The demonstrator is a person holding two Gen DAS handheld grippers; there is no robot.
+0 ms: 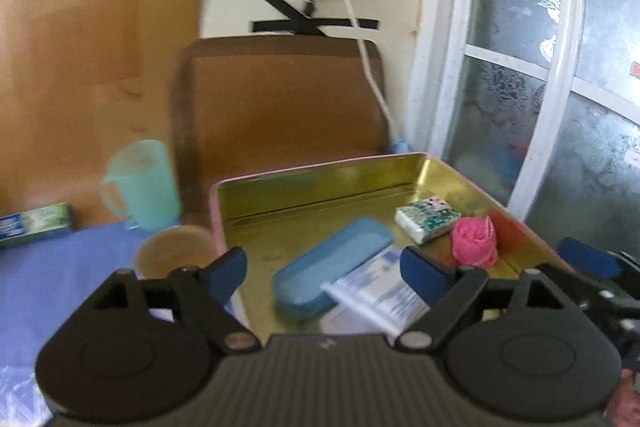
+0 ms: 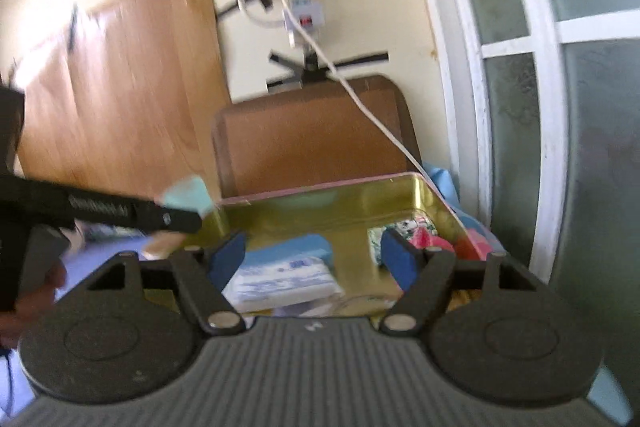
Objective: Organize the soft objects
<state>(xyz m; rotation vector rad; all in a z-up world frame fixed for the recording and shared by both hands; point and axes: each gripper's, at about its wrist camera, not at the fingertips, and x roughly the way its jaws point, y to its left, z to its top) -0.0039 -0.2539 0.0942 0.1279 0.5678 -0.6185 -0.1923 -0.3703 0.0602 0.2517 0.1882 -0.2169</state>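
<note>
Both hand-held grippers released, nothing btwn fingers: left hand-held gripper [image 1: 324, 269] and right hand-held gripper [image 2: 314, 259] hover at near edge of gold tin tray [image 1: 320, 175]. In tray: blue case [image 1: 332, 267], white packet [image 1: 380, 291] just beside it, tissue pack [image 1: 427, 221], pink yarn ball [image 1: 474, 241] at right. Green mug [image 1: 140, 185] & paper cup [image 1: 174, 259] on table [image 1: 60, 287], left of tray.

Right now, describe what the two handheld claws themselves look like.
Both match: the left claw and right claw each have blue pads on black angled linkage arms with silver pivot pins. Behind sit two round black housings flanking a grey ribbed centre plate bearing a small white mark. No cables or sleeves show.
</note>
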